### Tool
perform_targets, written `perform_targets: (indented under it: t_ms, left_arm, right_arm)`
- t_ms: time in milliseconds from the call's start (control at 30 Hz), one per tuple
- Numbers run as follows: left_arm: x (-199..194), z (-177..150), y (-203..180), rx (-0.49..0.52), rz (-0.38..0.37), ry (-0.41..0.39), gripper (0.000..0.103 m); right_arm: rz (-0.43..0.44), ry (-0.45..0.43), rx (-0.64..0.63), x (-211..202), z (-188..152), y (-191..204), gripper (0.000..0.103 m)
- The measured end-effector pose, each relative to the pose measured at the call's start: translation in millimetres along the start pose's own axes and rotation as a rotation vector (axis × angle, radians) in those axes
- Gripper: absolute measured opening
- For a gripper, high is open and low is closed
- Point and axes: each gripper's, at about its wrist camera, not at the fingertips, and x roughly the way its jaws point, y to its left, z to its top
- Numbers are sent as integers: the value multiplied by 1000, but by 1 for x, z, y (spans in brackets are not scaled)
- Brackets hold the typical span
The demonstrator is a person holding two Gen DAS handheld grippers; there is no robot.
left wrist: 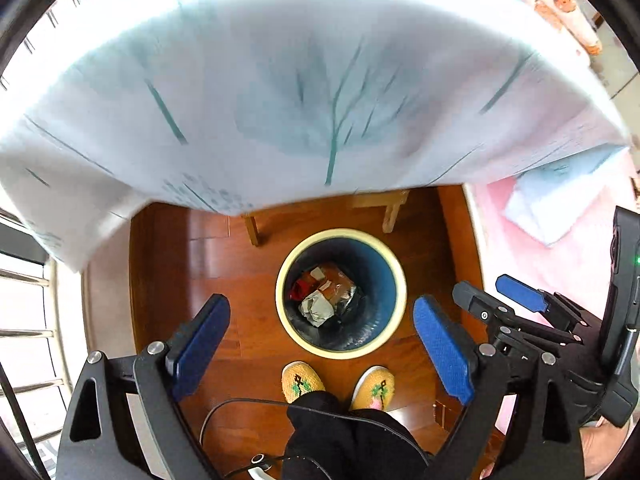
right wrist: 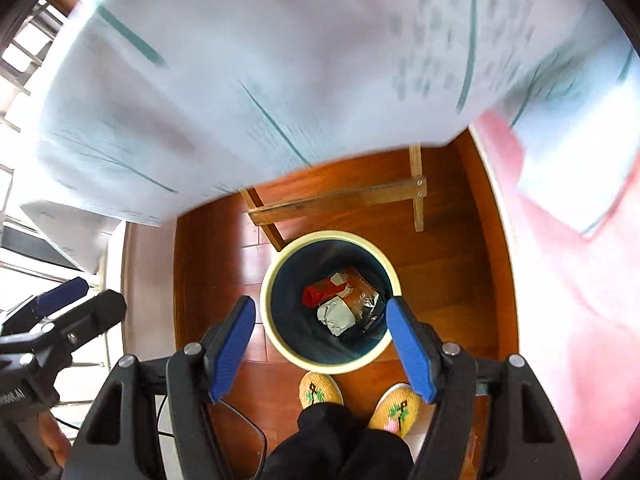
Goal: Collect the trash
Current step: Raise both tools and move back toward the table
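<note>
both tongs, left tongs (left wrist: 322, 350) and right tongs (right wrist: 320, 346), hang open and empty; your bin (left wrist: 400, 280) already holds crumpled trash (left wrist: 318, 308).

The wooden floor (left wrist: 224, 248) carries a cream-rimmed bin (left wrist: 396, 280) just beside two yellow slippers (left wrist: 303, 380).

A home room is indicated: polished wooden floor (left wrist: 208, 264), leaf-print cloth (left wrist: 304, 92) draped over a wooden-legged tabletop, pink bedding (right wrist: 580, 280) alongside, knitted slippers (left wrist: 303, 381) worn on the feet, small waste bin (left wrist: 340, 236) set on the floor.
</note>
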Motion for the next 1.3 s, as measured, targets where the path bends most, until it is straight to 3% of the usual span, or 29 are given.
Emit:
perform_targets:
  t_ms: [300, 667, 933, 1100, 1300]
  left_arm:
    - [-119, 30, 10, -12, -47, -63, 92]
    - [-235, 76, 20, 44, -59, -275, 92]
    - [-276, 118, 13, 94, -94, -387, 92]
    - [-276, 148, 4, 98, -114, -397, 92]
    - [-253, 182, -15, 100, -88, -381, 92]
  right_arm:
    - [-7, -99, -99, -121, 25, 40, 68]
    - [-76, -338, -190, -221, 71, 87, 68]
    - [-115, -483, -223, -258, 101, 107, 68]
    - [-118, -494, -215, -260, 129, 103, 68]
    - [-112, -492, -241, -250, 178, 93, 68]
